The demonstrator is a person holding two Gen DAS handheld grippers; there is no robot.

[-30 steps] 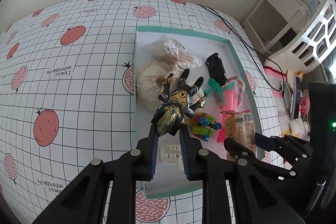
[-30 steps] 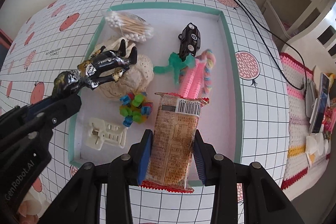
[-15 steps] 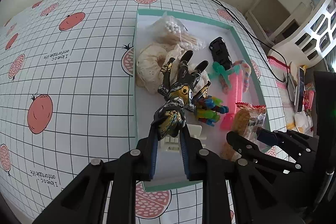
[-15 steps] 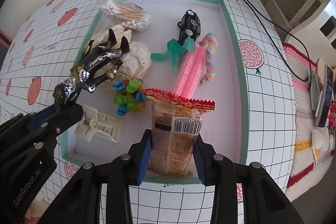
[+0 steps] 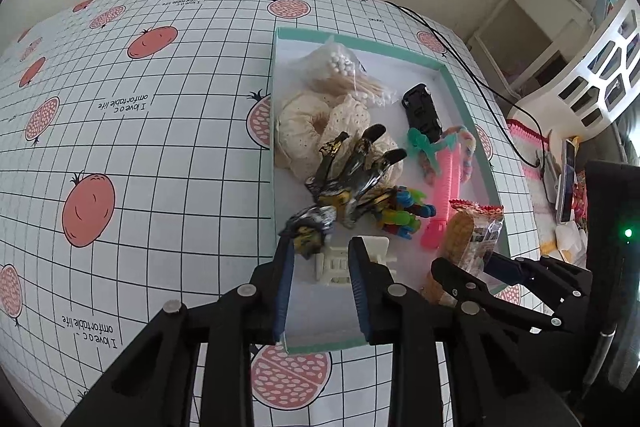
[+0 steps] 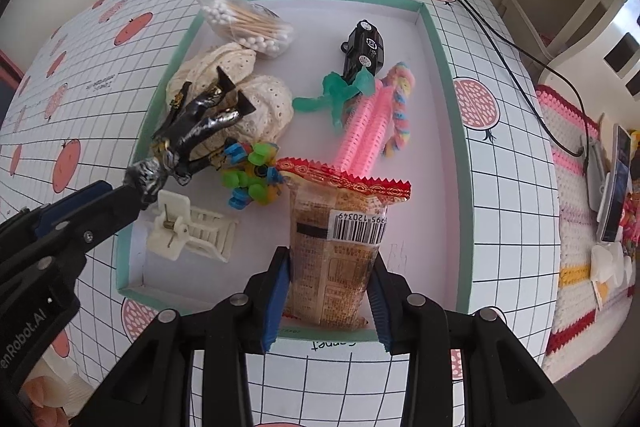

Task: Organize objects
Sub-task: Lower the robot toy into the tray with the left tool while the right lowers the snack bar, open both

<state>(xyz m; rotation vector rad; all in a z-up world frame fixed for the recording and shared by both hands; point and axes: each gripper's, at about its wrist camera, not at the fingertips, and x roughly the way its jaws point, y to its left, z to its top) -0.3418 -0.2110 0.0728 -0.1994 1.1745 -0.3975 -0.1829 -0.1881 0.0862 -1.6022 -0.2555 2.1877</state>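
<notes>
A black-and-gold action figure (image 5: 348, 179) (image 6: 192, 131) lies tilted over cream lace fabric (image 6: 228, 67) inside a white tray with a teal rim (image 5: 275, 107) (image 6: 444, 87). Its head (image 5: 308, 231) rests against the tip of my left gripper's left finger. That left gripper (image 5: 320, 263) (image 6: 108, 195) is open, its jaws spread over a white claw clip (image 5: 336, 263) (image 6: 188, 231). My right gripper (image 6: 328, 279) (image 5: 468, 259) is shut on a brown snack packet (image 6: 340, 235) with a red top seal, held upright over the tray's near right part.
Also in the tray: a bag of cotton swabs (image 6: 248, 27), a black toy car (image 6: 364, 47), a green bow (image 6: 336, 95), pink rollers (image 6: 364, 123), a rainbow twist (image 6: 400, 107) and a colourful block toy (image 6: 252, 179). A black cable (image 6: 500, 39) crosses the pomegranate-print tablecloth (image 5: 140, 147).
My left gripper's jaws have spread and the figure has slipped forward out of them, only its head still touching one finger. The right gripper has drawn the snack packet nearer the tray's front edge.
</notes>
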